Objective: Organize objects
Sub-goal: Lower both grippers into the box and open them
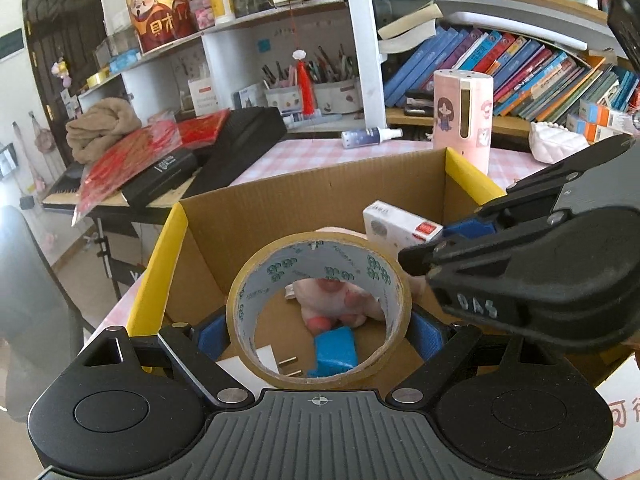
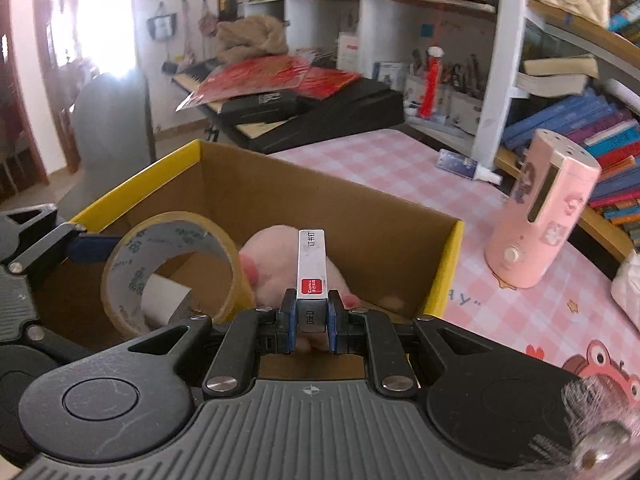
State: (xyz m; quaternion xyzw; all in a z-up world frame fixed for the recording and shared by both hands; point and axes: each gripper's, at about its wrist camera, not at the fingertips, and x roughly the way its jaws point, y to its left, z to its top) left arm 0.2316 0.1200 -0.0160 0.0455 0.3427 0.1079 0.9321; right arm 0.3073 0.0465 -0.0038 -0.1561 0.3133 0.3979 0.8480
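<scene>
My left gripper (image 1: pixel 319 336) is shut on a roll of yellowish tape (image 1: pixel 320 260). Its blue pads press the roll's two sides, and the roll hangs over an open cardboard box (image 1: pixel 320 192) with yellow flaps. My right gripper (image 2: pixel 312 324) is shut on a small white box (image 2: pixel 312 268) with a red label, held over the same cardboard box (image 2: pixel 320 200). In the left wrist view the right gripper (image 1: pixel 434 238) comes in from the right with that white box (image 1: pixel 396 224). A pink plush toy (image 1: pixel 340 300) (image 2: pixel 272 248) and a blue block (image 1: pixel 335 346) lie inside.
The cardboard box stands on a pink checked tablecloth (image 2: pixel 400 160). A pink cylinder (image 2: pixel 540 216) and a spray bottle (image 1: pixel 372 136) stand beyond it. Bookshelves (image 1: pixel 520 72) fill the back. To the left, a keyboard (image 2: pixel 192 76) carries black cases, red packets and a brown cloth.
</scene>
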